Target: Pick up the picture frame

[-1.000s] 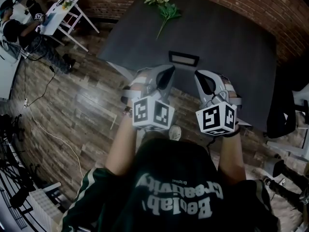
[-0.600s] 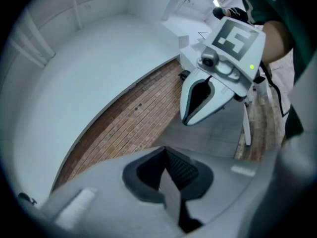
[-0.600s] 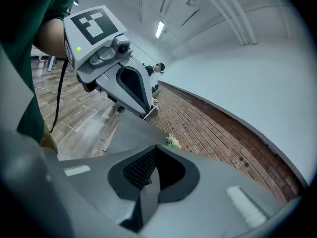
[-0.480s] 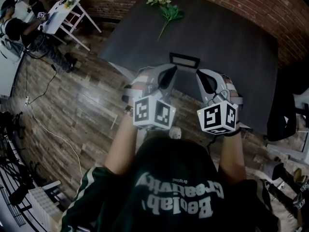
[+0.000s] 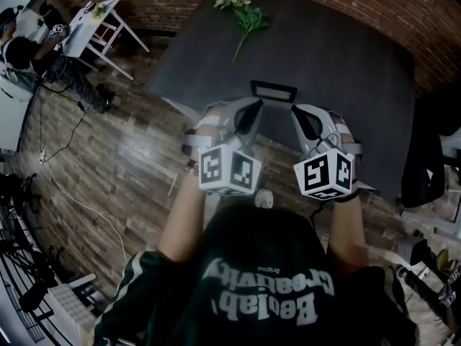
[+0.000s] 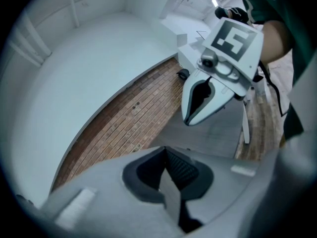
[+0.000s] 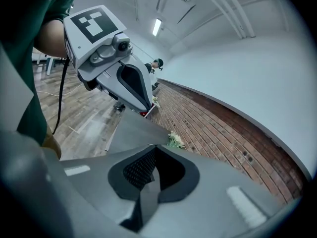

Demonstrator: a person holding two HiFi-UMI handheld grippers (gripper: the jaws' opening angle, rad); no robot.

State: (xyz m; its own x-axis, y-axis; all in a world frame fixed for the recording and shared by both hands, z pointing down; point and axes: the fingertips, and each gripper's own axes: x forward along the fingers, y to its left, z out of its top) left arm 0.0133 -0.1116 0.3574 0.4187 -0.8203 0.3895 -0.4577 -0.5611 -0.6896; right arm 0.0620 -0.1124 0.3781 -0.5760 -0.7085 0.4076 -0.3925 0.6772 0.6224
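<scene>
Here, left gripper [image 5: 253, 107]: jaws together, empty | right gripper [image 5: 297, 114]: jaws together, empty | frame [image 5: 274, 91]: on dark table [image 5: 346, 56], near its front edge, just beyond both tips | flowers [image 5: 243, 9]: far end.

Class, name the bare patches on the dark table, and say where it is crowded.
Bare: the table between the flower and the picture frame, and its right side toward the brick wall. Crowded: the near edge, where the left tool and right tool hang close to the frame.
</scene>
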